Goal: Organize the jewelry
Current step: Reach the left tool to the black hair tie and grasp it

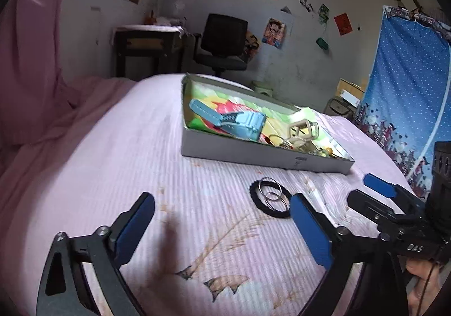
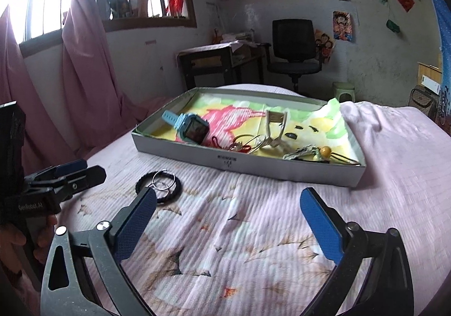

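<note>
A bed (image 2: 282, 217) covered in a pale pink ribbed spread with a faint printed motif of brownish stems and dark birds carries everything. Toward its far side lies a shallow grey tray (image 2: 282, 168) lined with a bright yellow, green and pink paper; inside it are a light blue watch (image 2: 191, 125), a cream hair claw (image 2: 274, 125), some thin metal rings with a red cord, and a small cluster with a wooden bead at the right end. On the spread just in front of the tray, nearer the left gripper, a black braided bracelet (image 2: 159, 184) lies flat with two silver rings (image 2: 163, 180) resting on it and overlapping its upper edge. The left gripper (image 1: 222, 220) hovers low over the spread with its blue-padded fingers spread wide and nothing between them; the right gripper (image 2: 228, 220) is likewise spread and empty above the bare bedcover, its left finger close to the bracelet. Behind the bed, pink curtains (image 2: 81, 76) hang beside a barred window at the left. A dark table (image 2: 214, 59) and a black office chair (image 2: 294, 48) stand against a scuffed white wall pinned with certificates and cartoon posters, and a blue dotted cloth (image 1: 408, 96) hangs at the right.
</note>
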